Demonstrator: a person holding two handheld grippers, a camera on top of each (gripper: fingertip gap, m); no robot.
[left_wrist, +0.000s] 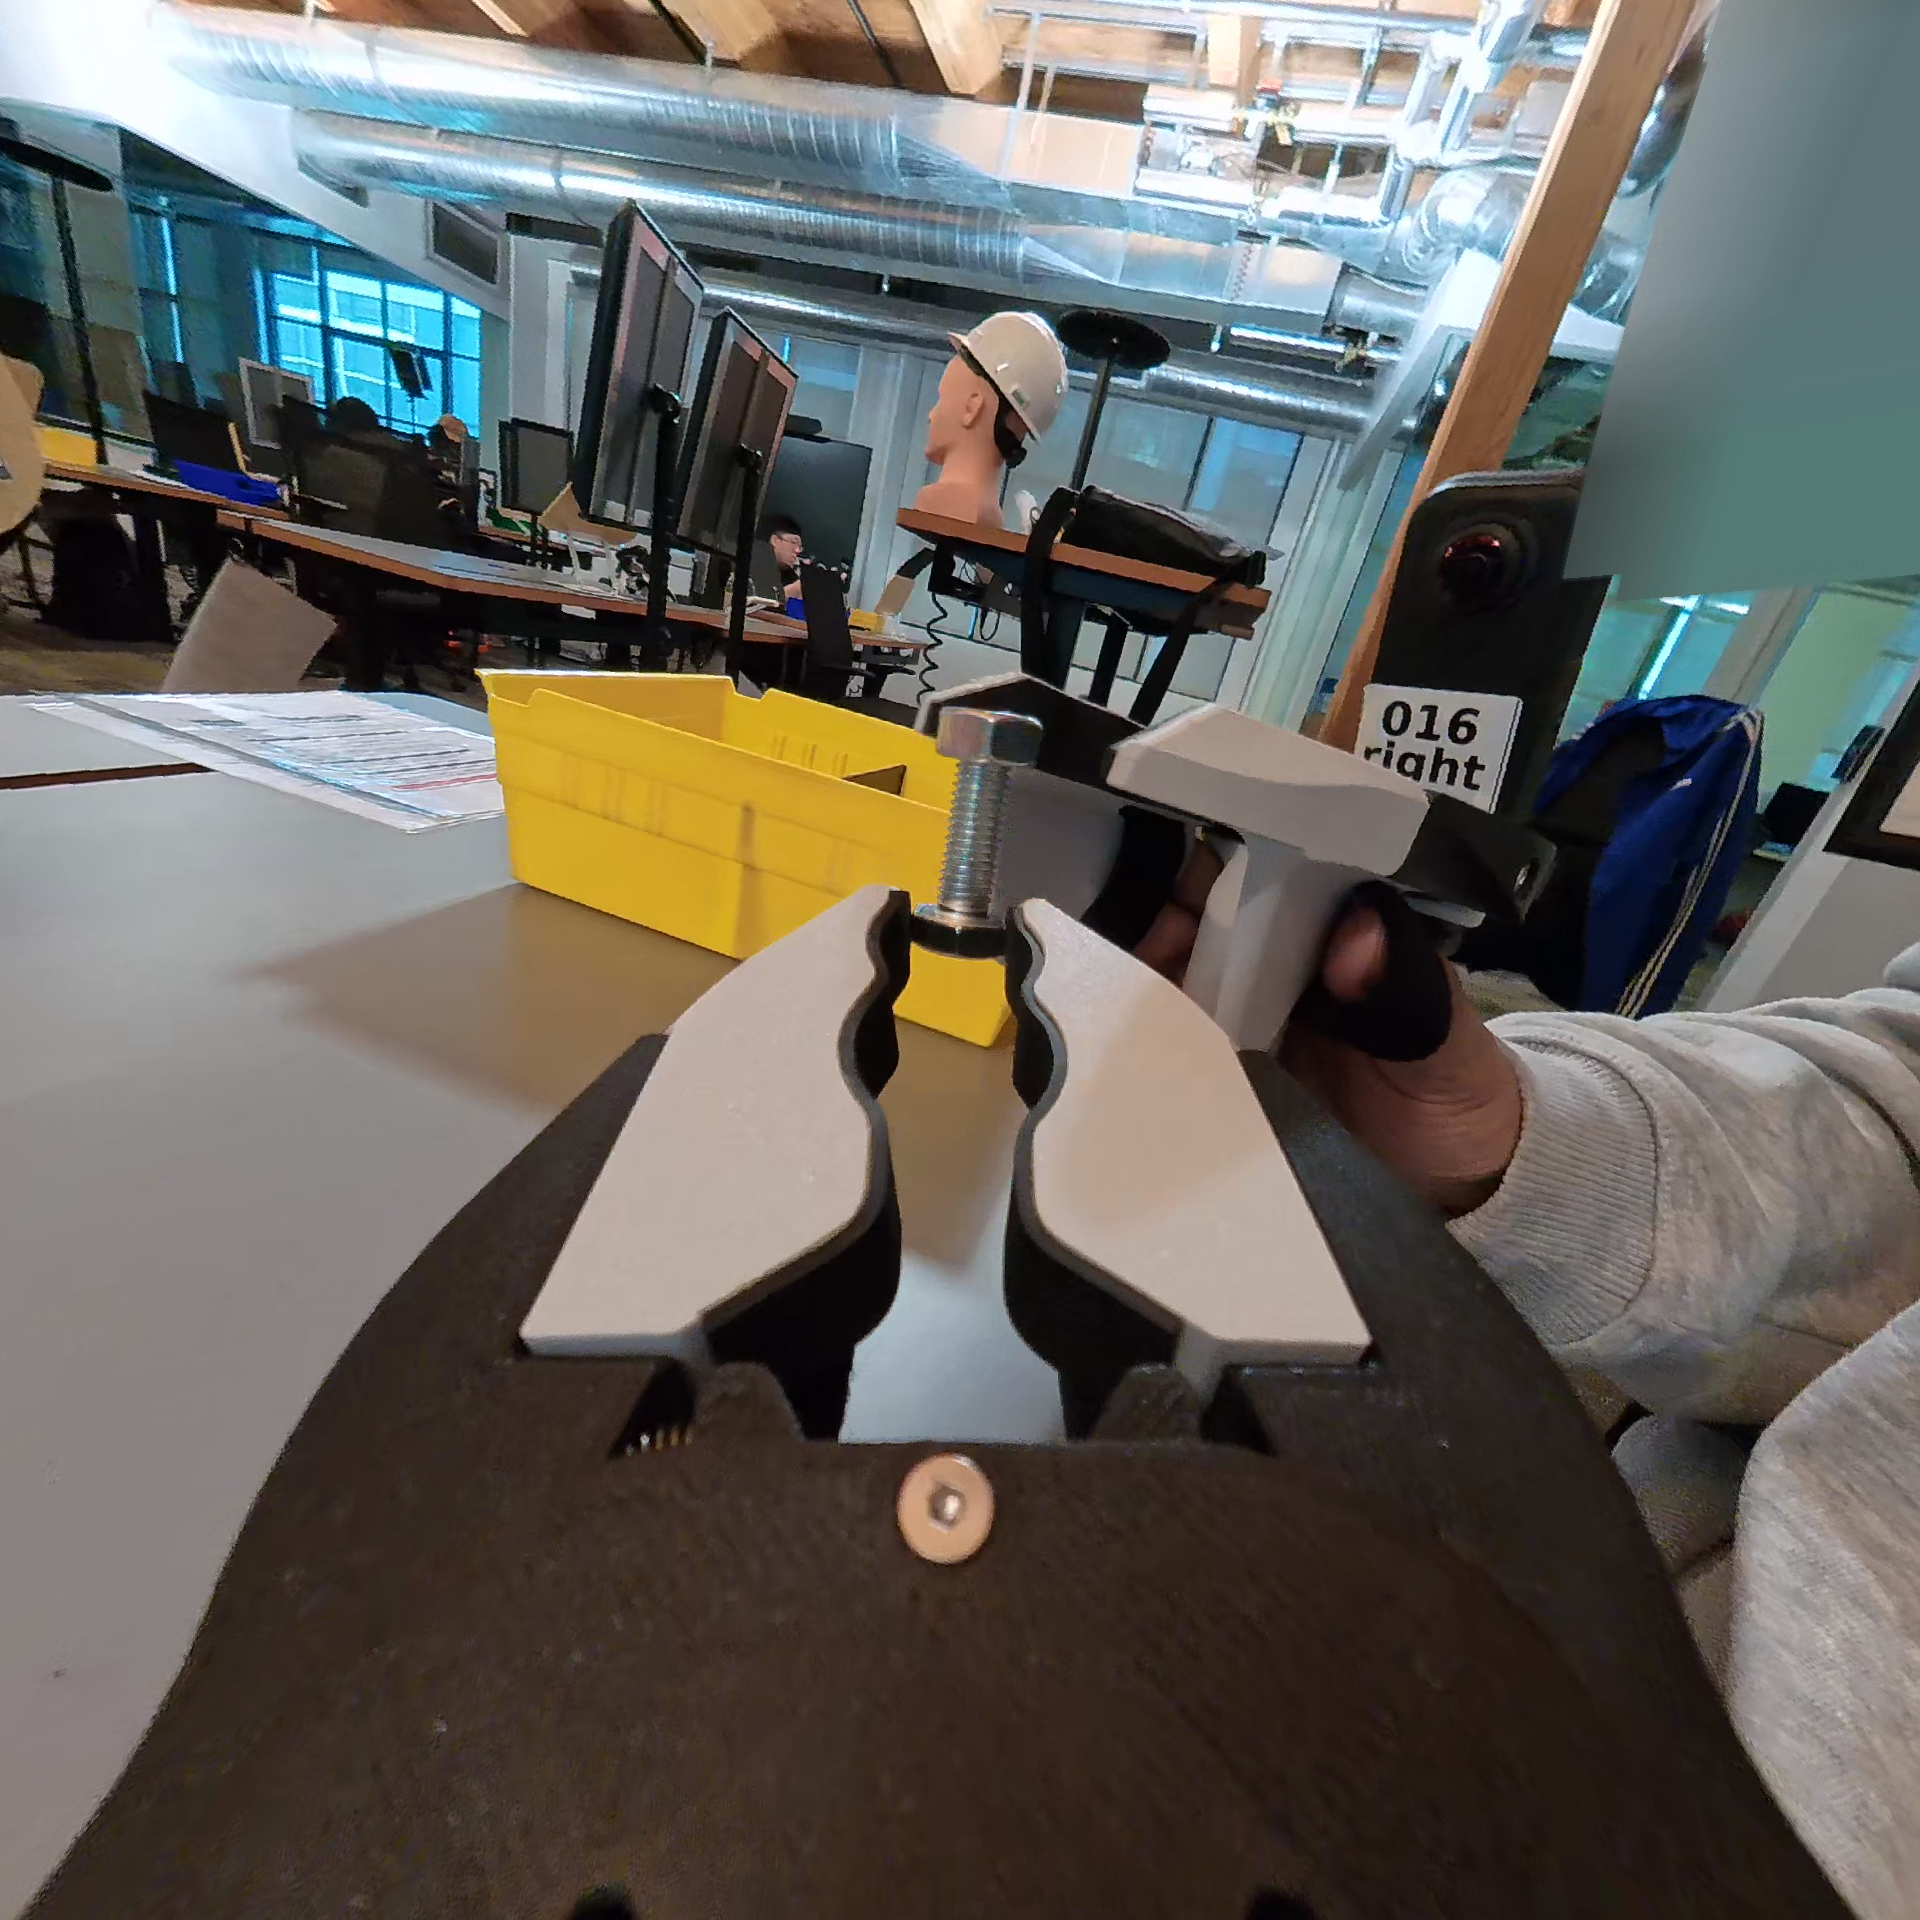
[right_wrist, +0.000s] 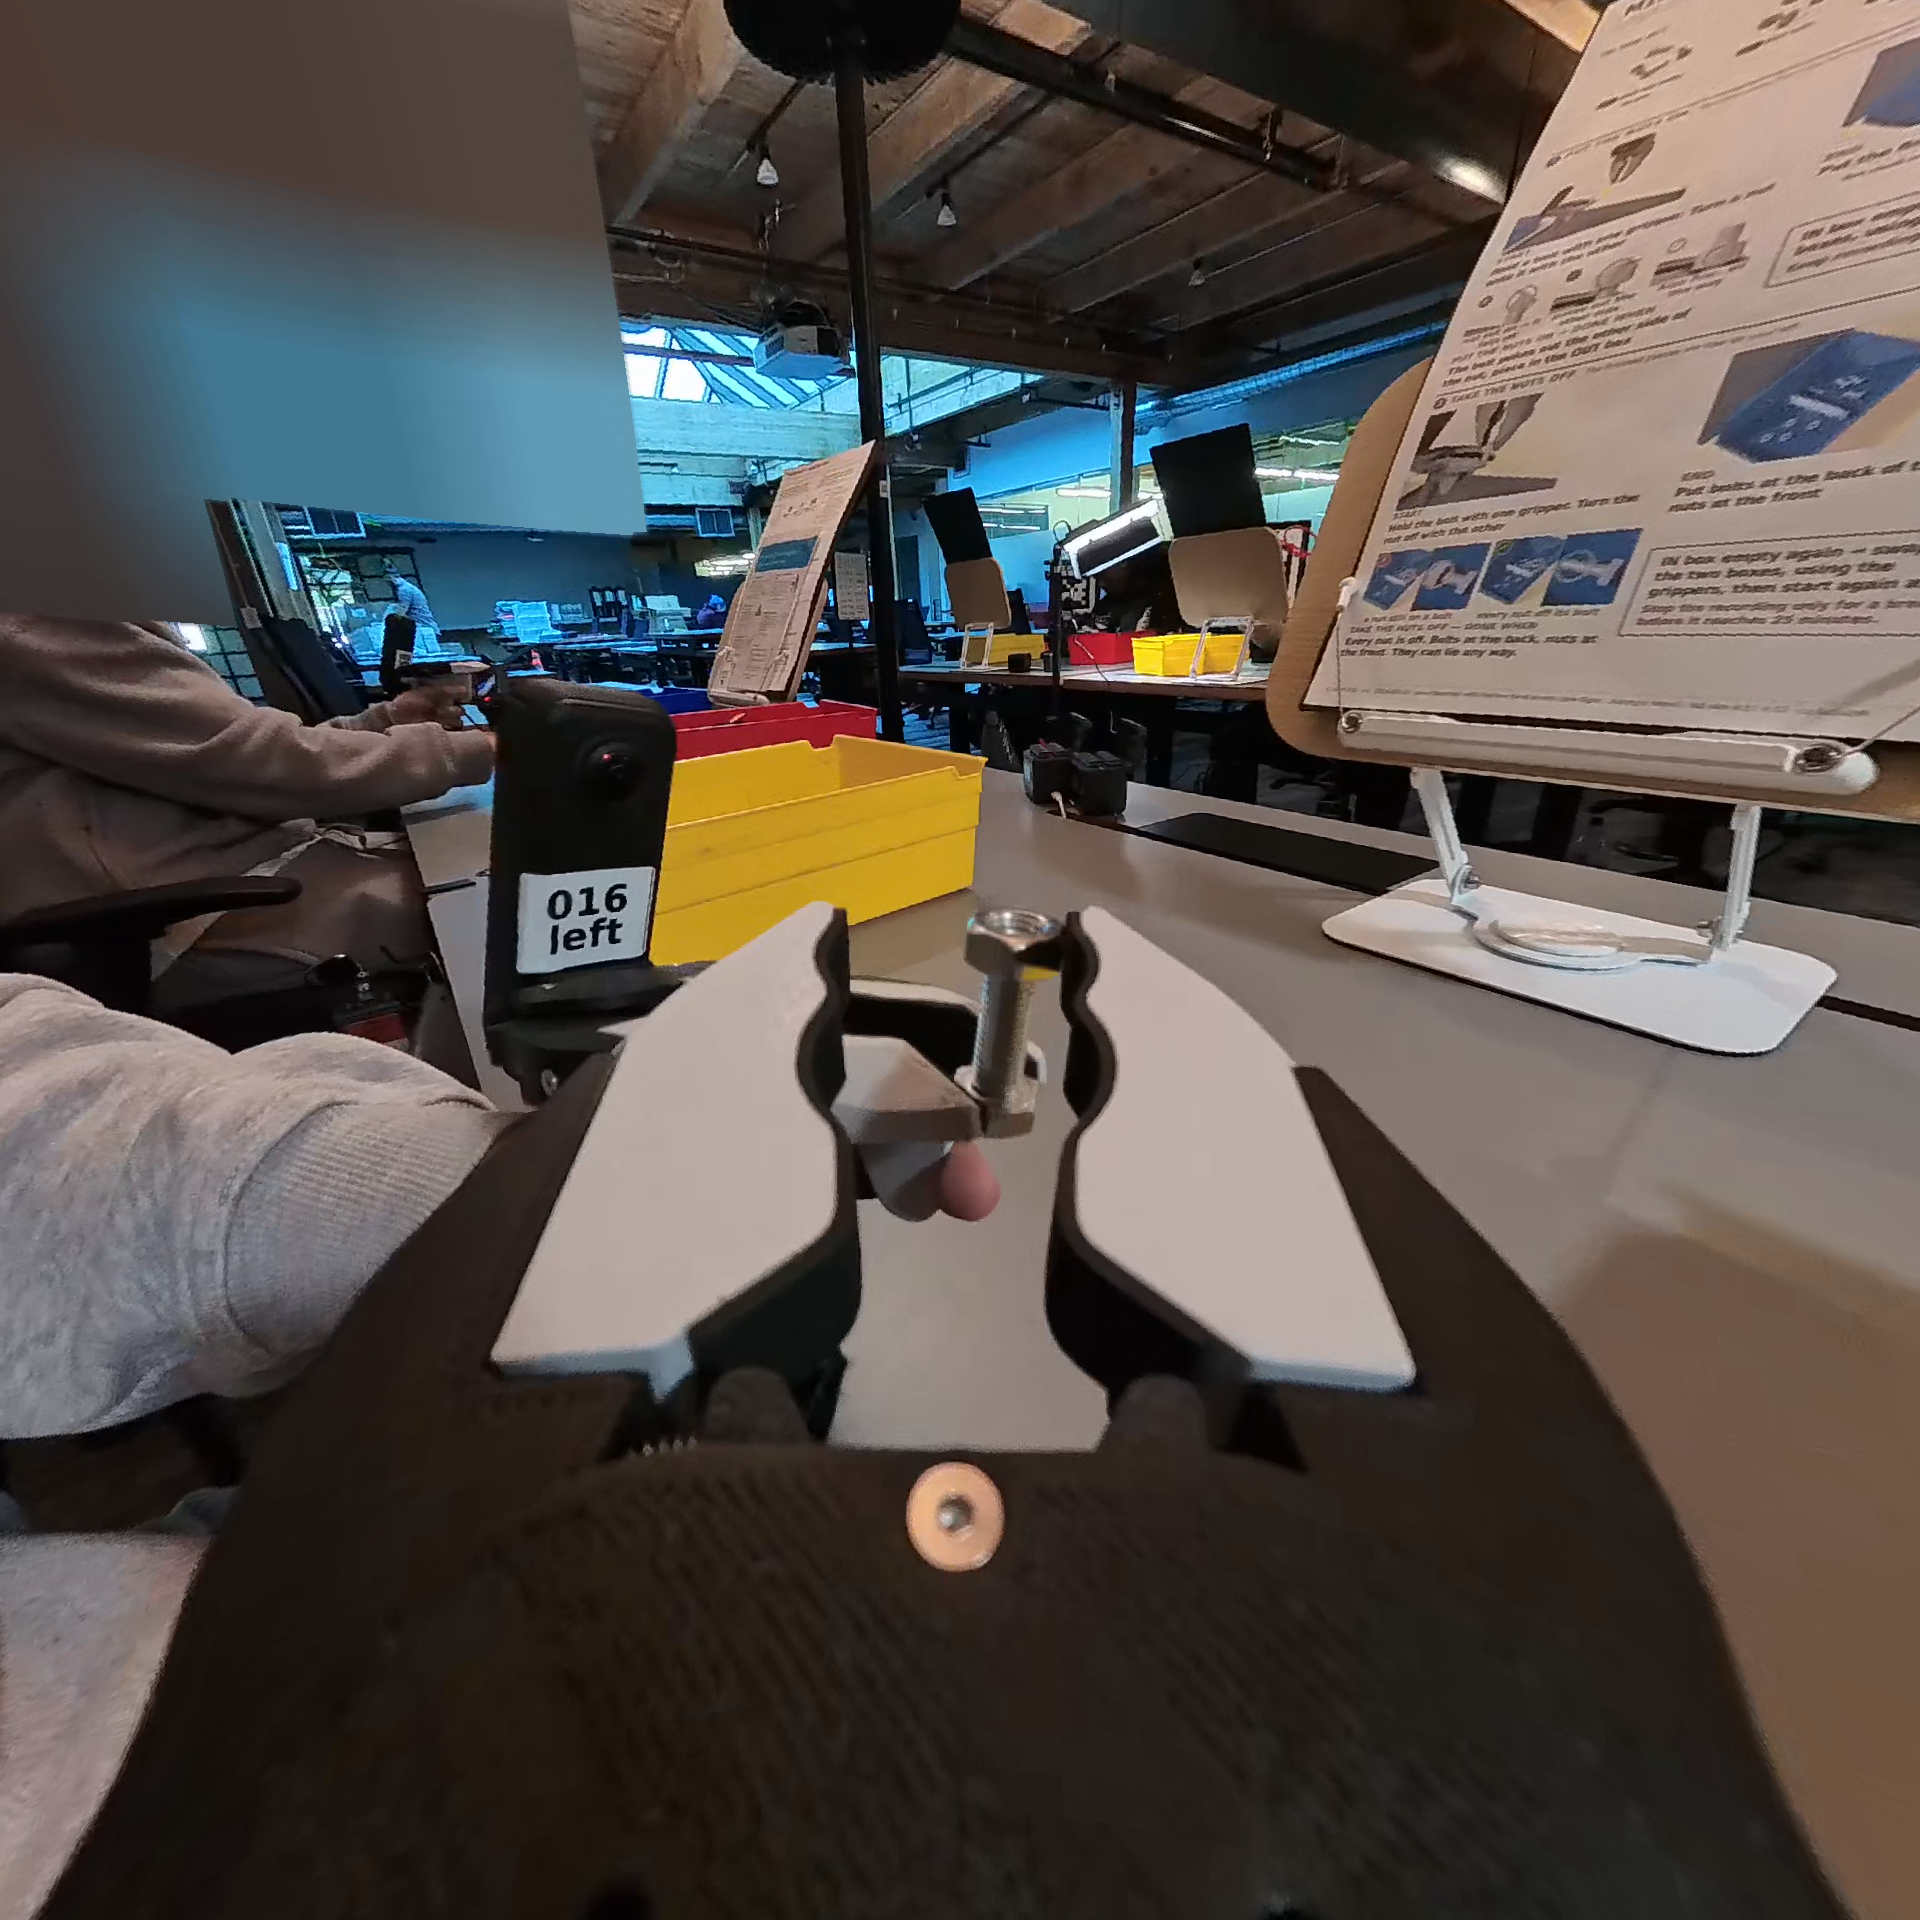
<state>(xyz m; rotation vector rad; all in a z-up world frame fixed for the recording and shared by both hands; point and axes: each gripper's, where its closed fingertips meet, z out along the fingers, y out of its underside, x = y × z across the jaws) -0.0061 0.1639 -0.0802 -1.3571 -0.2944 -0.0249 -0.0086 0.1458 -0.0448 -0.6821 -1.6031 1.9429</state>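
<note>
A silver bolt (left_wrist: 975, 821) stands upright above the grey table (left_wrist: 208, 1091), its hex head on top. My left gripper (left_wrist: 958, 927) is shut on the bolt's lower end, where a dark nut or washer sits between the tips. In the right wrist view the same bolt (right_wrist: 1003, 1013) stands between my right gripper's (right_wrist: 956, 935) tips. That gripper is open: the bolt's top lies against the right finger, with a clear gap to the left one. The left gripper's finger (right_wrist: 904, 1112) grips the bolt's lower end. The right gripper's finger (left_wrist: 1247, 790) shows behind the bolt head.
A yellow bin (left_wrist: 675, 810) sits on the table just beyond the bolt, also in the right wrist view (right_wrist: 821, 831), with a red bin (right_wrist: 769, 722) behind it. A printed sheet on a white stand (right_wrist: 1579, 935) stands right. Papers (left_wrist: 312, 738) lie far left. The tips of both grippers are at nearly the same place.
</note>
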